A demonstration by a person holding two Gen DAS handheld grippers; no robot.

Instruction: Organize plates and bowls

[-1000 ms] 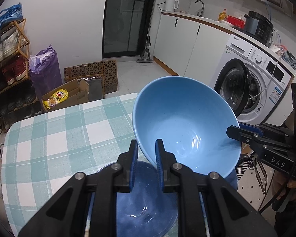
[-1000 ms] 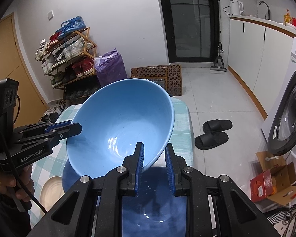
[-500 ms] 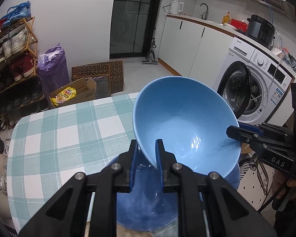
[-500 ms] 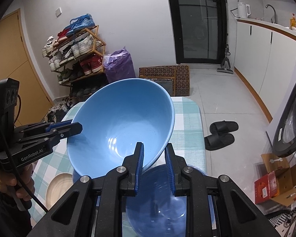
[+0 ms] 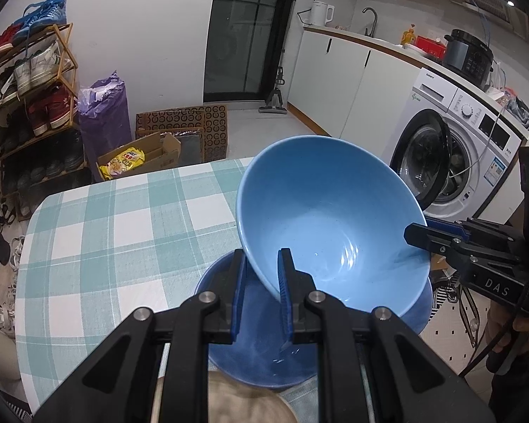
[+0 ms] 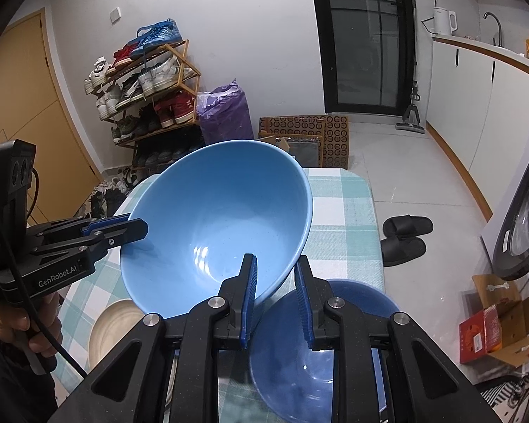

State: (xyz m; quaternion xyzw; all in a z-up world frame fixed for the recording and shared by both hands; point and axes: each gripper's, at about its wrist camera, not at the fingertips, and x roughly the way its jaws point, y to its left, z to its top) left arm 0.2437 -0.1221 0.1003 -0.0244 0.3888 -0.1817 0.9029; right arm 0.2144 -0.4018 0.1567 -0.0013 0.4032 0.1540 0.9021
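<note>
A large light blue bowl [image 5: 328, 218] [image 6: 215, 225] hangs tilted in the air above the green-checked table [image 5: 105, 229] [image 6: 342, 211]. My left gripper [image 5: 261, 257] [image 6: 141, 227] is shut on one side of its rim. My right gripper [image 6: 275, 264] [image 5: 411, 234] is shut on the opposite side of the rim. Below the held bowl, a dark blue bowl [image 5: 250, 345] [image 6: 317, 363] sits on the table. A beige plate [image 5: 243, 402] [image 6: 113, 328] lies beside it, partly hidden behind the gripper bodies.
The table ends close to the dark blue bowl on its right. Beyond it stand a washing machine [image 5: 451, 148], black slippers [image 6: 405, 236] and a cardboard box [image 6: 493, 331] on the floor. A shoe rack [image 6: 148, 91] and a purple bag [image 6: 225, 112] stand past the far edge.
Both grippers have carried the light blue bowl back over the table's near part. The dark blue bowl shows further forward in both views, and the beige plate has come into the left wrist view.
</note>
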